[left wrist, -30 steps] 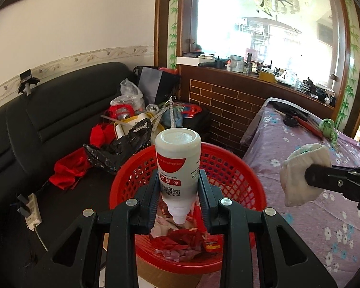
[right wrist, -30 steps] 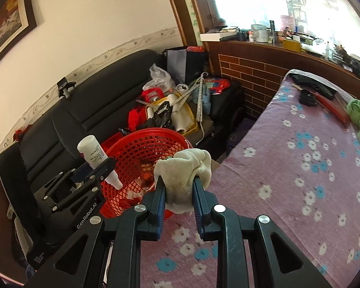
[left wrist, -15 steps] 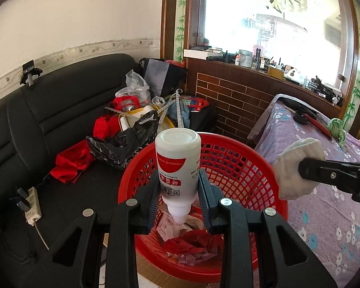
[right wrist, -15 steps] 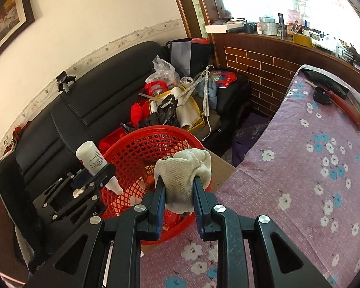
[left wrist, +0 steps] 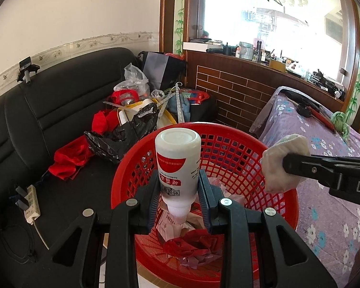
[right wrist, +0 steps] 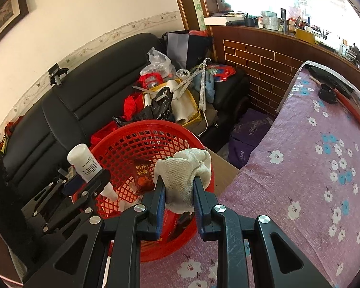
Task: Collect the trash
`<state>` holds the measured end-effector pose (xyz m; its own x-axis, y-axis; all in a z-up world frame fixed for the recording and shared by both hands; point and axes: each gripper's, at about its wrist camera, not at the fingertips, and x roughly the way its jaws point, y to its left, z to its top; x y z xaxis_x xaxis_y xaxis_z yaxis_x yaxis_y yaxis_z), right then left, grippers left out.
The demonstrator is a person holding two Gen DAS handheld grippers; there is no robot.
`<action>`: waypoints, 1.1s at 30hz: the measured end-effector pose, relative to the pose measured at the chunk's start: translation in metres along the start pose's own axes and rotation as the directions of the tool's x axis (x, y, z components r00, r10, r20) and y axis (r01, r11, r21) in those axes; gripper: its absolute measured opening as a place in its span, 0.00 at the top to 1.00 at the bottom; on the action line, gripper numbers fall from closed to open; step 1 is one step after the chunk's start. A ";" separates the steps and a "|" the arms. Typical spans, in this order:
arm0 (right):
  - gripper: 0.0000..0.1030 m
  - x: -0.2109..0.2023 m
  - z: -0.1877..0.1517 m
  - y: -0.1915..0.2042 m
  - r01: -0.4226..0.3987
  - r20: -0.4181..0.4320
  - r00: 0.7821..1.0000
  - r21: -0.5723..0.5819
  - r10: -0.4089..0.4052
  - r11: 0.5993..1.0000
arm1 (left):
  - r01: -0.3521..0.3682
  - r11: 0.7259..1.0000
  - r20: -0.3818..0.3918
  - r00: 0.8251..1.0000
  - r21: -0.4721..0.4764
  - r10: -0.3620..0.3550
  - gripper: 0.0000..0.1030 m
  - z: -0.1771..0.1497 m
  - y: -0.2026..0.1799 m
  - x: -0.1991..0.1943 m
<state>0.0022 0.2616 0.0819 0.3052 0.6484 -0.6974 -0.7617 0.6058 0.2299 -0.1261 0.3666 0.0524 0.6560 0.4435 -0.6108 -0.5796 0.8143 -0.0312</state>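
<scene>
My left gripper (left wrist: 179,189) is shut on a white plastic bottle (left wrist: 178,160) with a red label, held nozzle-down above the red mesh basket (left wrist: 242,144). In the right wrist view the same bottle (right wrist: 84,162) hangs over the basket's left rim (right wrist: 141,126). My right gripper (right wrist: 179,192) is shut on a bunched off-white cloth (right wrist: 183,170), over the basket's right edge. From the left wrist view the cloth (left wrist: 279,165) shows at the right, over the rim. Red wrappers and paper scraps (left wrist: 192,242) lie in the basket bottom.
A black sofa (left wrist: 48,110) at the left holds a pile of bags, red cloth and a black plastic bag (left wrist: 124,134). A purple flowered bedspread (right wrist: 312,168) fills the right. A power strip (left wrist: 31,204) lies on the sofa seat. A brick-faced sill stands behind.
Both grippers have drawn closer over the basket and lower; the basket looks larger in both views. The cloth has moved from above the bedspread to above the basket rim. Both grips are unchanged.
</scene>
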 end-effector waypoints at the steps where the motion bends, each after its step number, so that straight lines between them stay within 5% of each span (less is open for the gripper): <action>1: 0.77 0.001 0.001 0.000 0.002 -0.001 1.000 0.002 -0.002 1.000 | 0.001 1.000 -0.002 1.000 0.000 -0.001 0.72 -0.001 0.000 0.001; 17: 0.66 0.010 0.006 0.001 0.006 -0.002 1.000 0.012 -0.006 1.000 | 0.009 1.000 -0.006 1.000 0.000 -0.009 0.72 -0.001 0.000 0.005; 21: 0.63 0.005 0.007 -0.001 0.003 0.010 1.000 0.021 -0.003 1.000 | 0.004 1.000 0.010 1.000 -0.004 -0.004 0.48 0.000 -0.002 0.002; 33: 0.44 -0.026 0.007 -0.003 0.005 0.077 0.997 0.038 -0.008 0.999 | -0.008 1.000 0.042 0.999 -0.011 0.009 0.31 0.003 -0.003 -0.012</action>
<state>0.0002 0.2464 0.1038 0.3541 0.6773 -0.6449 -0.7379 0.6260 0.2523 -0.1313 0.3599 0.0624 0.6707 0.4661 -0.5770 -0.5901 0.8066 -0.0345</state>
